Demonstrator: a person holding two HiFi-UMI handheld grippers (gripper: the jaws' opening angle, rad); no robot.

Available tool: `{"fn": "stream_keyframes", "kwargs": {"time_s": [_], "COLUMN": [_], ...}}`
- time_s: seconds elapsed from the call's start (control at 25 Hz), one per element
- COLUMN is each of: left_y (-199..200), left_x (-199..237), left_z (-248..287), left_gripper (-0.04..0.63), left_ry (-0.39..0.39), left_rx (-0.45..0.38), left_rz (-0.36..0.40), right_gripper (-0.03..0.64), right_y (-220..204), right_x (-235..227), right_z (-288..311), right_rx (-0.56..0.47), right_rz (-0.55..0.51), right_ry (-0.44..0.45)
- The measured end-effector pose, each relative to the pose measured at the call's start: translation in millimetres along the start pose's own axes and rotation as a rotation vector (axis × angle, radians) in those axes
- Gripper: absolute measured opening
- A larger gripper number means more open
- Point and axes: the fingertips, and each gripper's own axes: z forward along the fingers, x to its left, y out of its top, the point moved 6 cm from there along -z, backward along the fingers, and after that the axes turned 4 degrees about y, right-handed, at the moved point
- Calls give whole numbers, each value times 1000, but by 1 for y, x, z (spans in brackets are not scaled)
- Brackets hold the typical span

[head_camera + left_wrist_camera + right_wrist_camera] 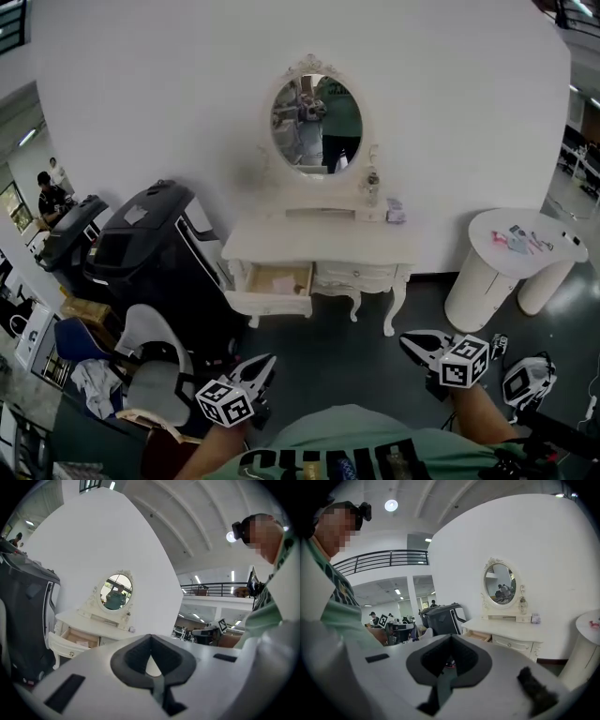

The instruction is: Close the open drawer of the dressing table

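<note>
As your left gripper [266,364] and right gripper [409,340] are closed and empty, approach the desk [319,246] and push the open drawer [268,303] squarely.

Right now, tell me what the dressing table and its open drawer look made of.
Dressing table: probably painted wood, matte cream-white, with carved curved legs. Open drawer: white front; inside looks like bare light wood, tan and unpainted.

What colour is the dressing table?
White dressing table; its open drawer is tan inside. Head view shows it best.
</note>
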Motion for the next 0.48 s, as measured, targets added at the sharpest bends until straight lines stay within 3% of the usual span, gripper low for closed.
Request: {"fn": "stream_keyframes", "kwargs": {"time_s": [0.24, 0.48], "left_y": [-9, -7], "left_x": [-2, 33], "left_z": [31, 45], "left_gripper": [9, 9], "left_ry": [56, 64], "left_rx": [40, 51], "left_rz": [-3, -19], "right_gripper": [11, 11], "right_y": [-15, -11], "right_x": [-45, -62], "right_z": [-6, 26], "right_rx": [-6, 5], "right_rz": [55, 68], "right_ry": [14, 9]}}
